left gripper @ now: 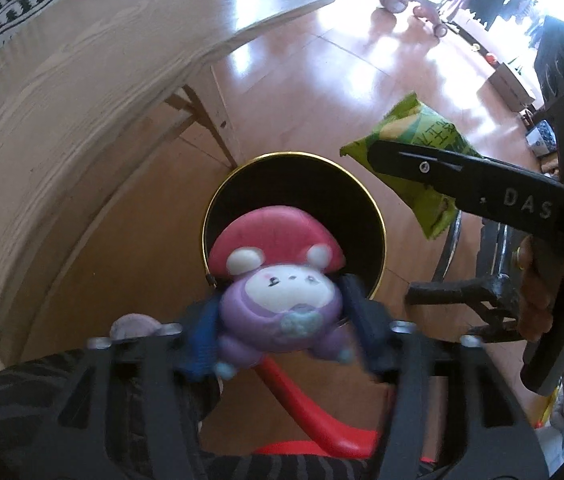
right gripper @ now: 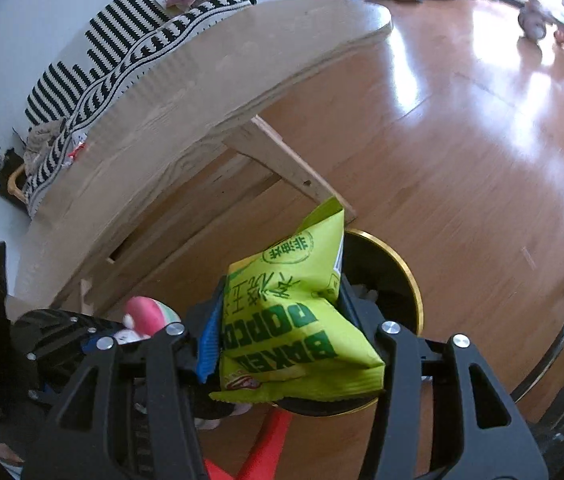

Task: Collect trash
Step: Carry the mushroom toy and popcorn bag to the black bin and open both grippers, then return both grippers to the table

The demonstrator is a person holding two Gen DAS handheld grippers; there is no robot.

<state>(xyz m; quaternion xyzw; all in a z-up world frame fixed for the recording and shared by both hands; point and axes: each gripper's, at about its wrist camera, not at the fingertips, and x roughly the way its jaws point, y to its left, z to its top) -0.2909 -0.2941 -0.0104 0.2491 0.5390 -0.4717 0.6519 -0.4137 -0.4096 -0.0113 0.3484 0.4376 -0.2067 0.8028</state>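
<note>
My left gripper (left gripper: pixel 279 312) is shut on a purple toy figure with a red cap (left gripper: pixel 277 280), held above the near rim of a black bin with a gold rim (left gripper: pixel 374 208) on the floor. My right gripper (right gripper: pixel 282 320) is shut on a green popcorn bag (right gripper: pixel 294 312), held over the same bin (right gripper: pixel 406 276). In the left wrist view the right gripper (left gripper: pixel 378 156) with the bag (left gripper: pixel 422 132) hangs to the right of the bin. In the right wrist view the toy (right gripper: pixel 145 316) and left gripper show at lower left.
A light wooden table (left gripper: pixel 81 92) with a slanted leg (left gripper: pixel 209 120) stands left of the bin; it also shows in the right wrist view (right gripper: pixel 185 112). A striped sofa (right gripper: pixel 121 40) lies behind it. A red plastic piece (left gripper: pixel 314 420) is below. A black metal frame (left gripper: pixel 462 292) stands right.
</note>
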